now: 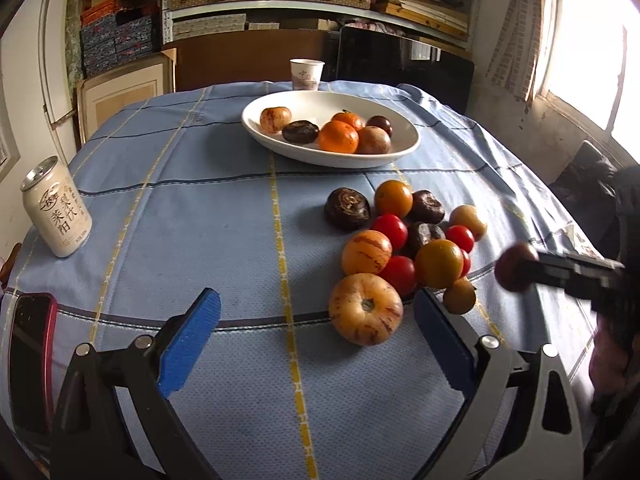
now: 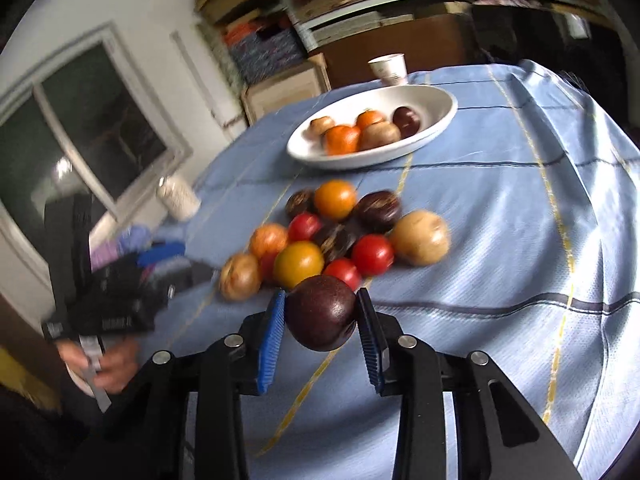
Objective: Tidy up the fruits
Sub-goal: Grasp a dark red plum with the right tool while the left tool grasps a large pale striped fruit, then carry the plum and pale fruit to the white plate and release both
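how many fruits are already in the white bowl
6 in the bowl: a striped one at left, a dark one beside it, two oranges mid-bowl, a tan one and a dark purple one at right. More may be hidden.

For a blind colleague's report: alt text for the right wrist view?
The right gripper clamps a dark purple fruit above a blue tablecloth. Beyond it lies a pile of loose fruits, then a white bowl holding more.
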`<state>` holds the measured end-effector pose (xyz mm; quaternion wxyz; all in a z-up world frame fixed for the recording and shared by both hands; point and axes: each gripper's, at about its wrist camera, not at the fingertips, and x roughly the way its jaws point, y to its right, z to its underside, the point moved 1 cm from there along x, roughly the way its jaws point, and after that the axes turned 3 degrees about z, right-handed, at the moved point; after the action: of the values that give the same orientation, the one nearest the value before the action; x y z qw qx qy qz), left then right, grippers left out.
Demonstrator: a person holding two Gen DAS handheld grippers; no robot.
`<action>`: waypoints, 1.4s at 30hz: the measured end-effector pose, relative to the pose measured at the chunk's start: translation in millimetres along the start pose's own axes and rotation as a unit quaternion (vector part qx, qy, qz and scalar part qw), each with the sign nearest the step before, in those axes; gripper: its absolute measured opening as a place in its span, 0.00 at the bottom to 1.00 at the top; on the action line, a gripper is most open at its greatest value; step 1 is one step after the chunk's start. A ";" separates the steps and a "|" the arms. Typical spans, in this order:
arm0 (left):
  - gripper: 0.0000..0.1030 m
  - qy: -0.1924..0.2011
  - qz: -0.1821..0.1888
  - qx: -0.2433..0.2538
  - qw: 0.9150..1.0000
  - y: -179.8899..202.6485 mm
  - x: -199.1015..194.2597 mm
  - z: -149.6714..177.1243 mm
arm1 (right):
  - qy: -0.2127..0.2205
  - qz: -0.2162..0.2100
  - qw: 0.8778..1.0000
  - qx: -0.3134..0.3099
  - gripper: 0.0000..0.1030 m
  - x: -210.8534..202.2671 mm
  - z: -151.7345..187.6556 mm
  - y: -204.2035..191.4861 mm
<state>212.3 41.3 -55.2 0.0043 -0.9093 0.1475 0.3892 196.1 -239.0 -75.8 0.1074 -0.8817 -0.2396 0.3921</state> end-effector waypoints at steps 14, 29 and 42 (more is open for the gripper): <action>0.81 -0.050 0.011 0.018 0.998 16.0 27.5 2.7 | 0.039 0.004 0.999 0.029 0.35 -1.4 -2.2 16.1; 0.51 -0.081 0.017 0.019 0.996 22.7 42.1 3.2 | 0.036 -0.001 0.999 0.031 0.35 -2.1 -0.5 16.9; 0.43 -0.082 0.018 0.020 0.996 26.1 41.9 4.2 | 0.035 -0.001 0.999 0.030 0.35 -2.3 -0.4 17.2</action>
<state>229.6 5.8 -85.0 0.0278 -0.8710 0.1709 0.4597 200.8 -254.9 -80.6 0.1428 -0.8909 -0.2246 0.3680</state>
